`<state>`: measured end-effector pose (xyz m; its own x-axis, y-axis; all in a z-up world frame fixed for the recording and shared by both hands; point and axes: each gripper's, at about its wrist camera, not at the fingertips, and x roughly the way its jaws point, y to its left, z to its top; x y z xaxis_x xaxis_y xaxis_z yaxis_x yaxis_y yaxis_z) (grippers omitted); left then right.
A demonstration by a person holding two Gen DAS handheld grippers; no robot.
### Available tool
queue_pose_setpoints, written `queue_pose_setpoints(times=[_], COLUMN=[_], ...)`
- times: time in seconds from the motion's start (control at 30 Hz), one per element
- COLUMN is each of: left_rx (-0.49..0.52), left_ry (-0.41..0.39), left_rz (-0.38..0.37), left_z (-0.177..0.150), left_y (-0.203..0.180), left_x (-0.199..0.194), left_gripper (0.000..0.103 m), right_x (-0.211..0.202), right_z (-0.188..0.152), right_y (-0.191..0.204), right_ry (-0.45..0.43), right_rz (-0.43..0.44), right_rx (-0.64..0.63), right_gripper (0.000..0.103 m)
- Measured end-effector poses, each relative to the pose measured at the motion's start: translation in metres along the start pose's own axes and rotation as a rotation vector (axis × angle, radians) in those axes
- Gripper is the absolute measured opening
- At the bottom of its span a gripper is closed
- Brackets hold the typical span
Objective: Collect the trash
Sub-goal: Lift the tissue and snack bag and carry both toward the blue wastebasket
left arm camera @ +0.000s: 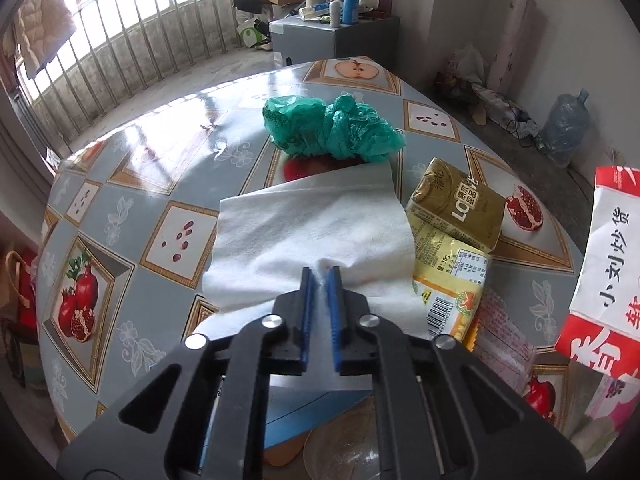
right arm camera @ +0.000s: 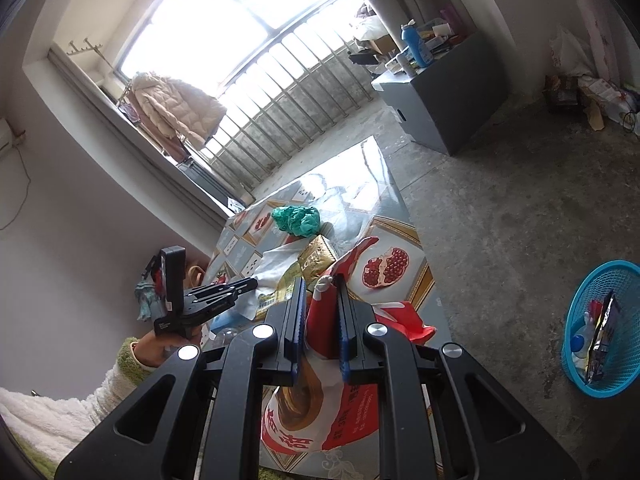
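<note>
Two tools grip: left tool (left arm camera: 322,270) pinches tissue (left arm camera: 312,224) beside wrappers (left arm camera: 452,280); right tool (right arm camera: 320,280) clamps red-white bag (right arm camera: 320,320).

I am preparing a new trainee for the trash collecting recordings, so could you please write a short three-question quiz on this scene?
1. True or false: the left gripper is shut on the white tissue.
2. What does the right gripper hold? A) green plastic bag B) red and white paper bag C) gold carton
3. Fill in: the blue basket stands on the ____.

Key
1. True; its pads pinch a fold of the tissue.
2. B.
3. Floor, beside the table, with trash already in it.
</note>
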<state>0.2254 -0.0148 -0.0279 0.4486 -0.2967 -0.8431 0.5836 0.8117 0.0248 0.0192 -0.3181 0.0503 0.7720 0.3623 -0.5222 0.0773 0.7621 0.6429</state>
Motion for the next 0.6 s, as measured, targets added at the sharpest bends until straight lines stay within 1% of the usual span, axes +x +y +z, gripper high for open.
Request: queue_pose_setpoints(times=[0.03, 0.17, 0.27, 0.37, 0.47, 0.6], left_rx=[0.012, 0.036, 0.041, 0.048, 0.044, 0.040], left_ry=[-0.003, -0.013, -0.051, -0.113, -0.179, -0.283], left_rz=[0.007, 0.027, 0.052, 0.088, 0.099, 0.081], left_z=[0.001, 0.002, 0.006, 0.010, 0.014, 0.020], left_y=[-0.002, -0.006, -0.006, -0.006, -0.006, -0.016], left_x=[0.001, -0.002, -0.017, -0.042, -0.073, -0.119], left_gripper=[0.000, 0.000, 0.000, 0.000, 0.000, 0.000], right_x=[-0.001, -0.004, -0.007, -0.010, -0.015, -0.026], right_z=[-0.001, -0.003, -0.004, -0.005, -0.006, -0.005], right_y=[0.000, 0.001, 0.003, 0.005, 0.004, 0.000], right_ry=[-0.003, -0.012, -0.019, -0.032, -0.047, -0.077], right_rz=[0.000, -0.012, -0.017, -0.014, -0.011, -0.017], right_rx=[0.001, 0.000, -0.005, -0.004, -0.001, 0.009], right_gripper=[0.014, 0.014, 0.014, 0.014, 0.014, 0.014])
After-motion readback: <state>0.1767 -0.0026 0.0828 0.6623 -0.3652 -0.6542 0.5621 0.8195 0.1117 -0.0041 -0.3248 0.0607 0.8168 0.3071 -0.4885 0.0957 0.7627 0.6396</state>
